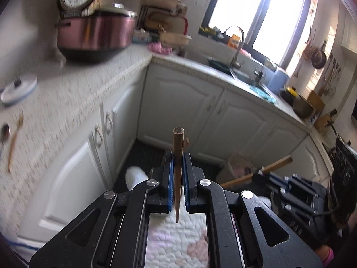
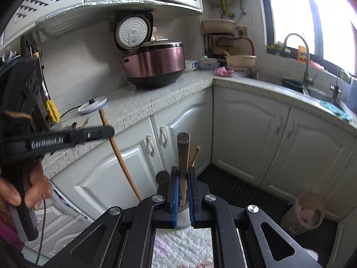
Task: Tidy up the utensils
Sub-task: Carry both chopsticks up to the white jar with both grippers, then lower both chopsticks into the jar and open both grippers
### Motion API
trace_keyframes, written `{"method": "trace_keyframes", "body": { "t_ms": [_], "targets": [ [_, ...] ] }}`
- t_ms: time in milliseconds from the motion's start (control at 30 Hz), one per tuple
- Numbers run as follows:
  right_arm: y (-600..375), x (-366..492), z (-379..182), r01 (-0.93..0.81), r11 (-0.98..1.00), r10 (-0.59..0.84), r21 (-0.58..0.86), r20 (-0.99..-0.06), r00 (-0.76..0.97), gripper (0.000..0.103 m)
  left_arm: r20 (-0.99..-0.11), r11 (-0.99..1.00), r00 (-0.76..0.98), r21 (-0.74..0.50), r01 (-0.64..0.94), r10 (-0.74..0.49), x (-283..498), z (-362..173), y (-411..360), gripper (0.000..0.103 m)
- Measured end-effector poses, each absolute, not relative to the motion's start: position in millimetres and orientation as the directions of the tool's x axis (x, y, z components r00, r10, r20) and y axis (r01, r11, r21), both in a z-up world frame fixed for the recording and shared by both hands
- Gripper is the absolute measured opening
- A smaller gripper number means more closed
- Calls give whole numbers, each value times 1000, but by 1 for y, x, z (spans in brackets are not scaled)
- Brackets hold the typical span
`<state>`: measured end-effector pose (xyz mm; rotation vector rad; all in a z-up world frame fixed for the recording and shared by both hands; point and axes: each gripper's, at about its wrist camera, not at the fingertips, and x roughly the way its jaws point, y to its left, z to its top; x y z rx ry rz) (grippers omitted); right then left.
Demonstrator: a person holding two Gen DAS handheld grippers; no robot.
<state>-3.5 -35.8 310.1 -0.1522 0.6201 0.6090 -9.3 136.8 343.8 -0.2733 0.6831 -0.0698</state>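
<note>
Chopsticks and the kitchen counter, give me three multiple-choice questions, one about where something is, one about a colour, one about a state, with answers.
1. Where does the white round lid lie?
A. on the counter
B. in the sink
C. on the floor

2. What colour is the rice cooker body?
A. green
B. purple-pink
C. yellow

3. What is the state of the left gripper?
A. wide open, empty
B. shut on a spoon
C. shut on a chopstick

Answers: 1 A, the lid rests flat on the speckled counter left of the cooker. 2 B, its metallic side shows purple-pink. 3 C, the blue pads clamp a brown wooden stick that points up between them.
</note>
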Motion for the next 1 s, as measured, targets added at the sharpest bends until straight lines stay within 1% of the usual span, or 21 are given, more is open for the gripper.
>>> {"method": "trace_keyframes", "body": {
  "t_ms": [100,200,267,433,600,767,867,933,967,1000],
  "targets": [
    [-24,7,308,-580,814,479,31,-600,641,6,-594,969,798,-239,-57,-99,3,348,141,6],
    [-13,19,293,-581,813,470,34,-626,622,6,-591,966,802,-248,-77,-87,19,337,146,6],
    [-7,27,281,-580,814,462,37,-647,607,6,-604,962,792,-257,-95,-83,30,324,148,6],
    [4,50,251,-573,818,428,41,-708,562,6,-649,967,760,-217,-136,-39,51,284,146,6],
    [11,74,221,-559,826,412,71,-753,513,6,-696,964,717,-215,-155,-40,65,250,142,6],
    [18,89,198,-546,832,404,95,-778,481,6,-741,966,670,-204,-162,-44,77,221,133,6],
    [12,96,190,-533,830,448,166,-767,459,6,-750,963,660,-214,-164,-54,80,211,132,6],
    [3,98,185,-514,829,474,221,-766,434,9,-754,957,653,-235,-171,-69,80,209,135,6],
    [-1,96,184,-509,831,474,226,-766,434,14,-754,953,652,-247,-174,-77,79,208,137,8],
    [-3,94,184,-506,833,471,224,-765,438,18,-755,952,651,-250,-176,-78,77,207,138,12]
  ]
}}
